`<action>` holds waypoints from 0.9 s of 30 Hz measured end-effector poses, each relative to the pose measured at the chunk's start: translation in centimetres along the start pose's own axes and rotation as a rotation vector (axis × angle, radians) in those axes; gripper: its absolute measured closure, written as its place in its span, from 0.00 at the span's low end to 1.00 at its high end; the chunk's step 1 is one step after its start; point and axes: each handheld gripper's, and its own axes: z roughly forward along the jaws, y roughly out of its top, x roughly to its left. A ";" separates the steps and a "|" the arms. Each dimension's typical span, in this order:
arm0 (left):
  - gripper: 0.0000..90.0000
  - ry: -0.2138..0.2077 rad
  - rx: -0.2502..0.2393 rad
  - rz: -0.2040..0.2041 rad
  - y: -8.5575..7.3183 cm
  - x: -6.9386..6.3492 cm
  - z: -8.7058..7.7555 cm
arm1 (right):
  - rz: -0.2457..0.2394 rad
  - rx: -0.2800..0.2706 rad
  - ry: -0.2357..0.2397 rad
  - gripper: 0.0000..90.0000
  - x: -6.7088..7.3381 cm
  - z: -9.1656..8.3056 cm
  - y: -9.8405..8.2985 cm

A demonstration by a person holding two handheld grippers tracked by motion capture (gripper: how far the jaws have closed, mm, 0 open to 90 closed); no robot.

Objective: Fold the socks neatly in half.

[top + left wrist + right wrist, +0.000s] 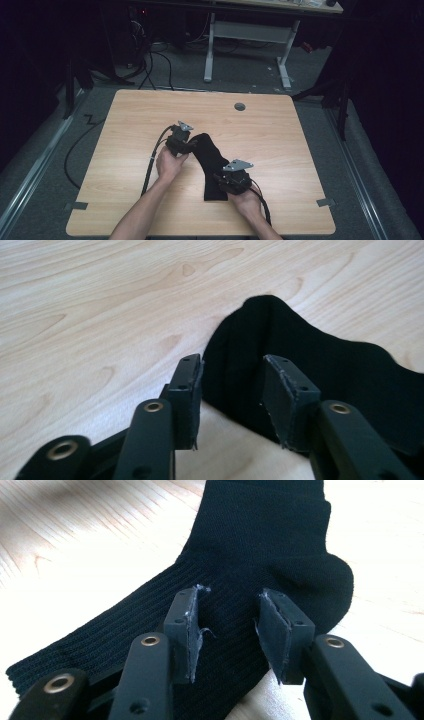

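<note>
A black sock [210, 160] lies flat on the wooden table [140, 115], running from the middle toward the near edge. My left gripper [193, 144] is at the sock's far end, held in a hand from the left. In the left gripper view, its jaws [232, 372] stand apart with the edge of the sock [325, 360] between them, and the pads do not press on it. My right gripper [221, 178] sits over the sock's near end. In the right gripper view, its jaws [227, 610] stand apart just above the ribbed sock [260, 540], gripping nothing.
A round cable hole [240, 106] is set in the table near its far edge. Bare wood surrounds the sock on all sides. Beyond the table stand white desk legs [209, 50], with cables [150, 65] on the dark floor.
</note>
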 end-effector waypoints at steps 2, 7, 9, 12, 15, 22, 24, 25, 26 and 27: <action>0.68 -0.007 -0.007 -0.002 0.1 0.1 0.5 | 0.000 -0.001 0.000 0.67 0.0 0.0 0.0; 0.72 -0.022 0.016 -0.014 0.1 0.2 1.6 | 0.002 -0.004 -0.006 0.67 0.1 0.0 -0.1; 0.72 -0.028 0.011 -0.043 0.1 0.3 1.9 | 0.001 -0.002 -0.006 0.67 0.1 0.0 0.0; 0.78 -0.031 0.012 -0.036 0.1 0.0 2.2 | 0.003 -0.007 -0.009 0.67 0.1 0.0 -0.1; 0.90 -0.026 0.026 -0.010 0.1 -0.1 2.5 | 0.009 -0.015 -0.019 0.67 0.3 0.0 -0.2; 0.98 -0.044 0.009 -0.007 0.8 0.4 1.8 | 0.007 -0.018 -0.020 0.67 0.2 0.0 -0.3; 0.98 -0.052 -0.004 -0.023 1.0 0.7 1.4 | 0.006 -0.018 -0.019 0.67 0.2 0.0 -0.3; 0.98 -0.052 -0.004 -0.023 1.0 0.7 1.4 | 0.006 -0.018 -0.019 0.67 0.2 0.0 -0.3; 0.98 -0.052 -0.004 -0.033 1.0 1.1 1.1 | 0.007 -0.019 -0.019 0.67 0.2 0.0 -0.3; 0.98 -0.052 -0.004 -0.033 1.0 1.1 1.1 | 0.007 -0.019 -0.019 0.67 0.2 0.0 -0.3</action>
